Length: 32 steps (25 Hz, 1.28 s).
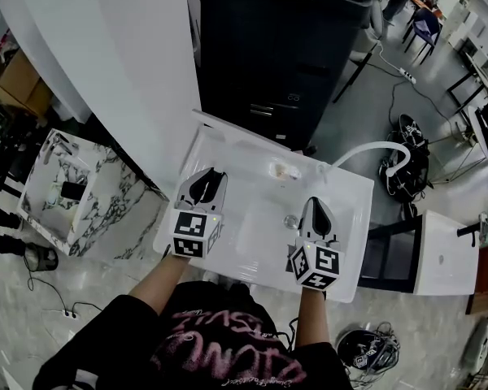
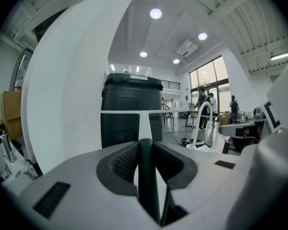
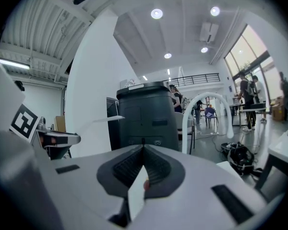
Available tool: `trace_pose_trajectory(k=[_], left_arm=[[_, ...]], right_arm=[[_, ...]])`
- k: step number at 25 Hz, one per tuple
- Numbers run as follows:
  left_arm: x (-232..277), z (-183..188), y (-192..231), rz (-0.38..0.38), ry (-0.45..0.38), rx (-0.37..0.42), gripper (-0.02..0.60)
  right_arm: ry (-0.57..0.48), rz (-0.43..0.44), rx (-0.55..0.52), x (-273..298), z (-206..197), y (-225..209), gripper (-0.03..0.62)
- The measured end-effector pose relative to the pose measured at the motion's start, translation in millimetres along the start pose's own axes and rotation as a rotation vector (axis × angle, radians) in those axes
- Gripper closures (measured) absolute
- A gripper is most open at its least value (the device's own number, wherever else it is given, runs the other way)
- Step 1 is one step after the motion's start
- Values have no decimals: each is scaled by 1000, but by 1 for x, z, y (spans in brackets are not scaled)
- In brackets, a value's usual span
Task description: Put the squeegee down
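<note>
At the far left of the head view a marble-patterned washstand (image 1: 41, 218) stood on the floor, with a broad white column (image 1: 106, 47) rising just to its right. Right of the column, at lower centre-left, the left gripper (image 1: 211, 177) was held over the left part of a white basin (image 1: 244, 218). In the left gripper view its jaws were clamped on the dark handle of the squeegee (image 2: 147, 176), which ran up between the ribbed pads. Beyond the tips a white stem led to the squeegee's thin pale blade, which lay level across the middle of that frame in front of a black cabinet (image 2: 127, 104). The squeegee was up in the air in that grip and rested on nothing that could be seen; from the head view it could hardly be told apart from the white basin below.

Near the basin's middle sat a small round drain (image 1: 290, 220), and just to its right the right gripper (image 1: 314, 204) was held over the basin's right part. In the right gripper view its jaws met at the tips, closed; a pale wedge showed low between them, and what it was could not be told. A white arched faucet (image 1: 370, 145) curved out from the basin's upper right corner, and beyond it a dark bag (image 1: 407, 169) lay among cables on the grey floor
</note>
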<state>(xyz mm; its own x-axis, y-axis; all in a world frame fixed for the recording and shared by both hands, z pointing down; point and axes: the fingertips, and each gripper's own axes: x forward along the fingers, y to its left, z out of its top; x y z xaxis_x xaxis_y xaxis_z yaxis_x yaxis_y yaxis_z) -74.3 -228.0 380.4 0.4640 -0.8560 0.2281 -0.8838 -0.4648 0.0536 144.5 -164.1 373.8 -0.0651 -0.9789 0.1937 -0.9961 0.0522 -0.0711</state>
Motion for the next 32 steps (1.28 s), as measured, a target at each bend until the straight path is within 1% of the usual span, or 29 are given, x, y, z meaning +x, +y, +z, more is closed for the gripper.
trace_pose_trajectory(k=[10, 16, 25, 32], left_arm=[[19, -13, -1, 10, 42, -6, 488], [29, -21, 4, 35, 64, -6, 487], [48, -46, 7, 52, 120, -29, 488], [61, -62, 9, 59, 155, -42, 486]], right_arm=[[40, 15, 2, 14, -15, -8, 572], [63, 39, 10, 25, -25, -7, 572], [117, 69, 26, 44, -48, -7, 572], [158, 68, 40, 54, -66, -15, 572]])
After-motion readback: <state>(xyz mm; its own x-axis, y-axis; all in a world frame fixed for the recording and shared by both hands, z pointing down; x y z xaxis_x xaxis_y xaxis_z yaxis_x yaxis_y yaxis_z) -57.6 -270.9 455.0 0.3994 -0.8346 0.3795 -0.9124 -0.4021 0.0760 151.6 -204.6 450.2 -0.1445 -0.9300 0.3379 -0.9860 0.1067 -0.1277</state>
